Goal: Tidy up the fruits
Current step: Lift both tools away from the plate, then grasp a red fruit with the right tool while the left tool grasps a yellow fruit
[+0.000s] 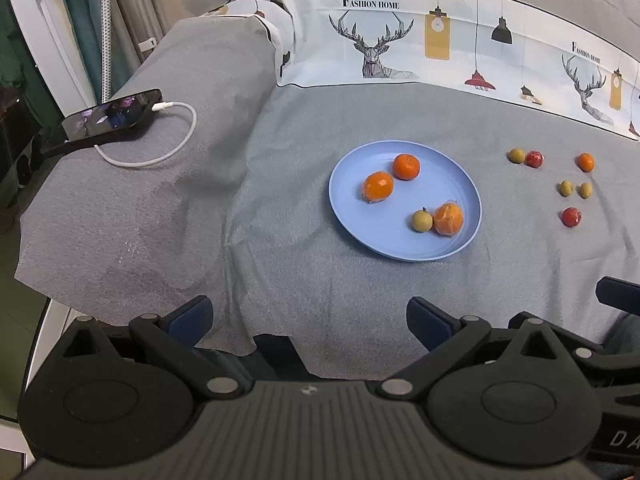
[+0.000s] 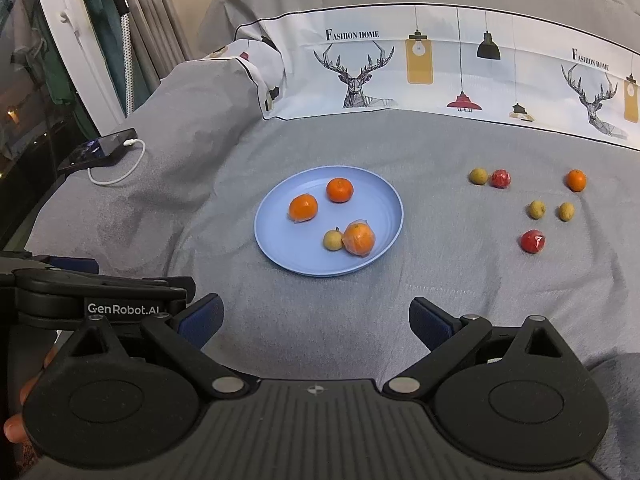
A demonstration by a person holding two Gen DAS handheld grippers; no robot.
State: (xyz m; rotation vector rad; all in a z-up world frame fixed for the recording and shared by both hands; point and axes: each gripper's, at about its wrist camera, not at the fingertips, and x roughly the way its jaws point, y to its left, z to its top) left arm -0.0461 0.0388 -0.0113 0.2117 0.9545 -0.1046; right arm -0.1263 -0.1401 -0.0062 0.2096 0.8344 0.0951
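Note:
A blue plate (image 1: 352,216) (image 2: 276,240) lies on the grey cloth and holds three oranges (image 1: 378,186) (image 2: 303,207) and one yellow-green fruit (image 1: 422,220) (image 2: 333,239). To its right, loose on the cloth, lie an orange (image 1: 585,161) (image 2: 576,180), two red fruits (image 1: 571,217) (image 2: 533,241) and three yellow-green fruits (image 1: 517,155) (image 2: 478,176). My left gripper (image 1: 309,318) is open and empty, well short of the plate. My right gripper (image 2: 316,318) is open and empty, also short of the plate. The left gripper's body shows at the left of the right wrist view.
A phone (image 1: 108,118) (image 2: 100,148) with a white charging cable (image 1: 160,156) lies on the raised cloth at the left. A printed deer-pattern sheet (image 1: 400,40) (image 2: 400,68) runs along the back. The cloth's front edge hangs near the left gripper.

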